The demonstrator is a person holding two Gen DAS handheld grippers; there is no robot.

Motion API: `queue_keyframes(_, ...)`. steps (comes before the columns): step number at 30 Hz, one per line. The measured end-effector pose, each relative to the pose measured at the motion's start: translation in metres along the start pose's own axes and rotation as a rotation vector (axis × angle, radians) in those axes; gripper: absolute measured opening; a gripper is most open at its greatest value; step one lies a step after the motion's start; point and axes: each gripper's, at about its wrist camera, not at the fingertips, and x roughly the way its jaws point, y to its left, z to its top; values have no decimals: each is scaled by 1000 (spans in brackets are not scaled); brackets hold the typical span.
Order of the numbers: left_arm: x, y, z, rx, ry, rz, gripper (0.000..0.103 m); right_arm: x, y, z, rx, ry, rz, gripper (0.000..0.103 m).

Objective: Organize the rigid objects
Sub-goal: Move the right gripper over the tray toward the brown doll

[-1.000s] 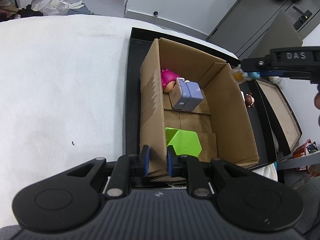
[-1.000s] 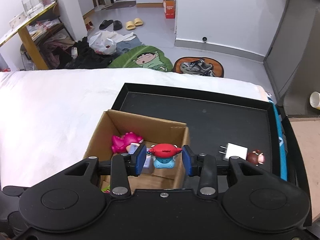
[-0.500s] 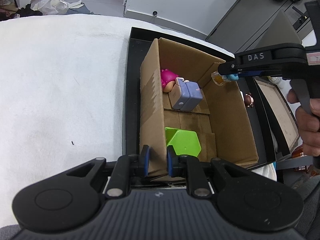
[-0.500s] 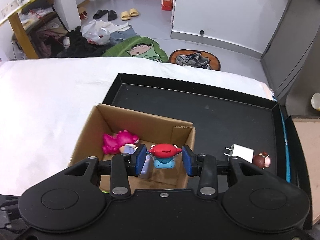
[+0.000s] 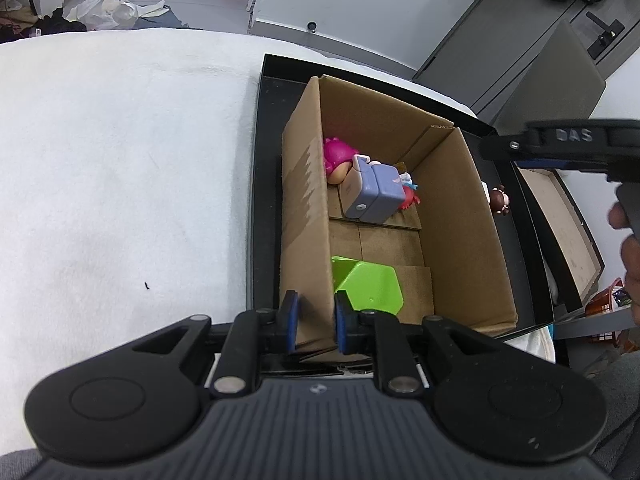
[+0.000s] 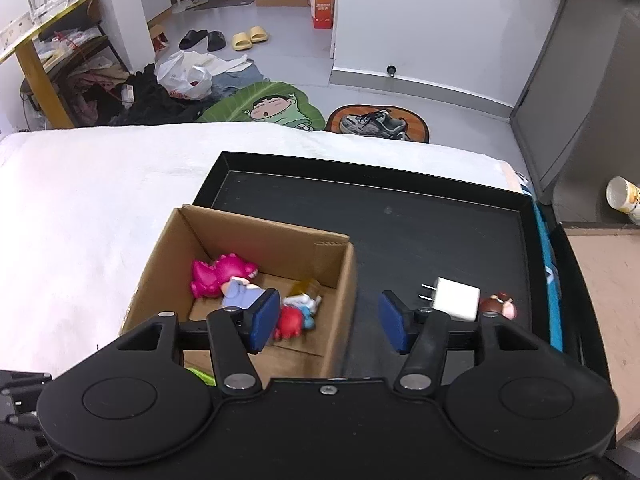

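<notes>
As seen from the left wrist, the left tool [image 5: 313, 322] is pinching the near wall of the cardboard box [image 5: 304, 200], which is sitting in the black tray [image 5: 256, 184]. From the right wrist, the right tool [image 6: 327, 322] is gaping wide and empty above the box, the red crab toy [image 6: 290, 321] lying inside beside the pink dinosaur [image 6: 218, 274]; the white charger [image 6: 456, 298] is resting on the tray, right of the box.

A lived-in home interior: slippers [image 6: 249, 36] and black sandals [image 6: 202, 39] lie on a grey floor near an open doorway, beside a heap of clothes [image 6: 152, 100], a plastic bag [image 6: 185, 76] and a cartoon-print leaf-shaped mat [image 6: 266, 108]. A pair of sneakers [image 6: 372, 123] rests on a small round rug. A cluttered yellow-edged table [image 6: 44, 28] stands along the wall, and a white towel-like cloth [image 6: 92, 200] covers the work surface.
</notes>
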Motion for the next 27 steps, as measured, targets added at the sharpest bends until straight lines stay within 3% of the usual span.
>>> queue_keyframes(21,-2,-3,0,4,1,17,18,-10,-61,-26,56,4,-9,62)
queue_keyframes(27,-2,-3,0,7,1,22,18,1,-90,-30,165,13,23,66)
